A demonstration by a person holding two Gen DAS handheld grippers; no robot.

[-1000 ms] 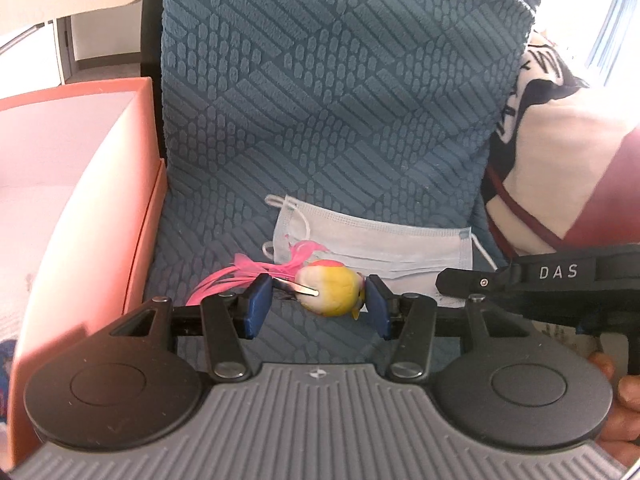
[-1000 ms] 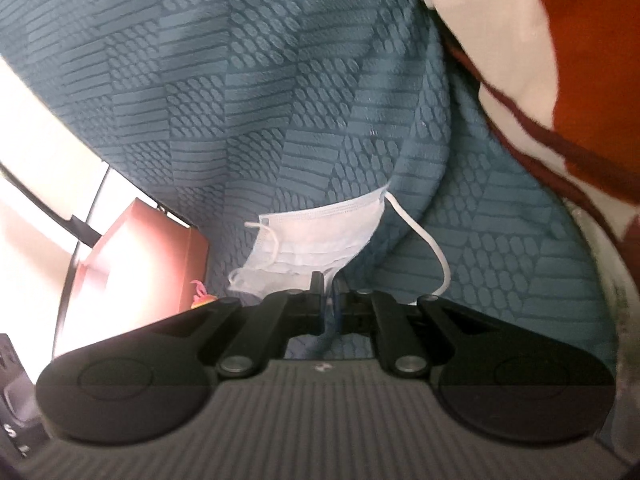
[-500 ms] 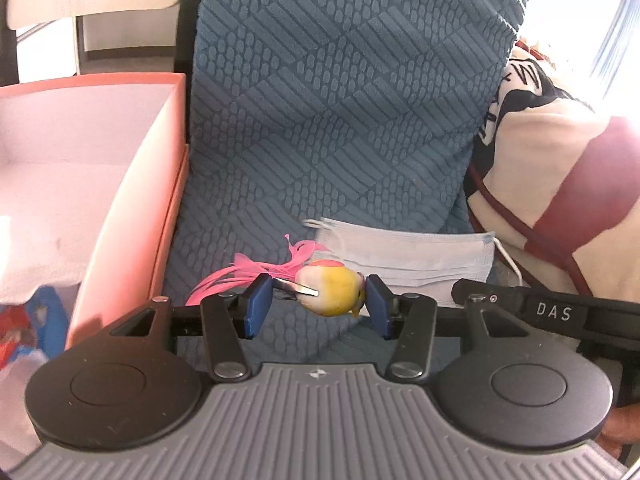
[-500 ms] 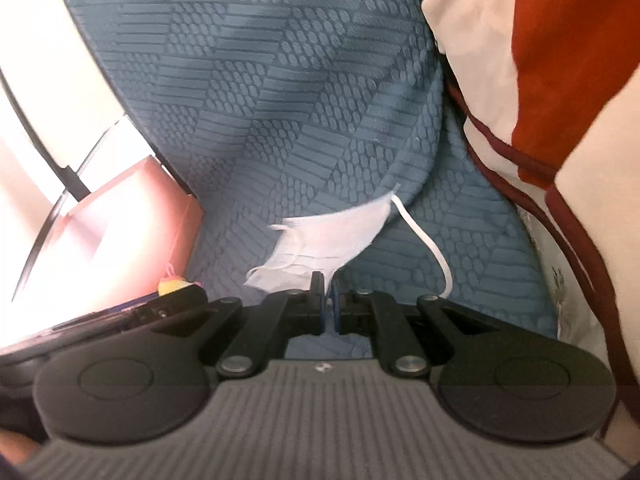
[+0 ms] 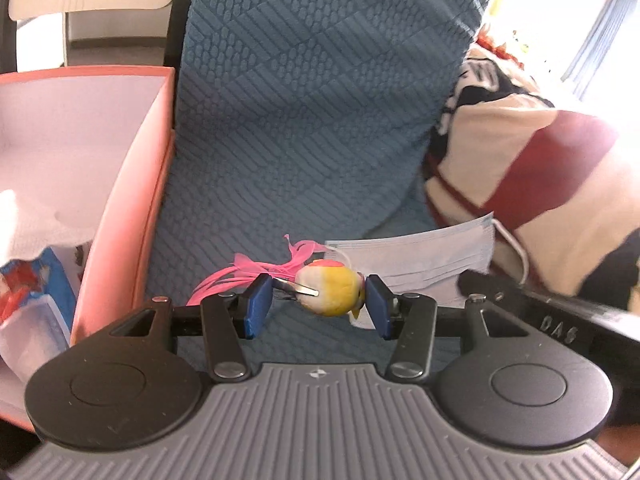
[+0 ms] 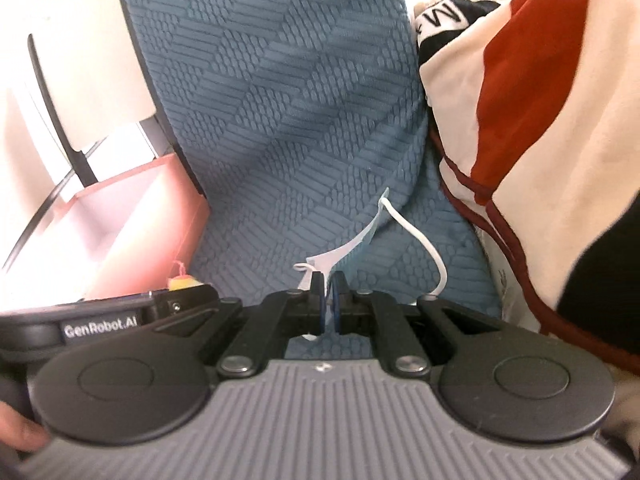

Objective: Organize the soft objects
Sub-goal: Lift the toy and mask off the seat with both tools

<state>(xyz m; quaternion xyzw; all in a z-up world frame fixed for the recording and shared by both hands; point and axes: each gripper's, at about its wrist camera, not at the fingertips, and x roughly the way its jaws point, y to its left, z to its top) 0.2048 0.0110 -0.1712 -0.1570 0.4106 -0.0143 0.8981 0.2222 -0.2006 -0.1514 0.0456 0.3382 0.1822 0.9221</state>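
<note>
Face mask (image 6: 352,246) pinched in right gripper (image 6: 329,300), left gripper (image 5: 316,300) clamping yellow toy (image 5: 334,294)

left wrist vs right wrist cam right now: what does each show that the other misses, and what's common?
Left wrist only: contents in the pink box, white tissue and a blue packet, and the face mask seen broadside. The left hand-held gripper holds the yellow toy with pink streamers.

Right wrist only: the right hand-held gripper shut on the mask's edge, its ear loop hanging free.

Both: teal textured cushion, red and cream blanket, box, mask, toy.
</note>
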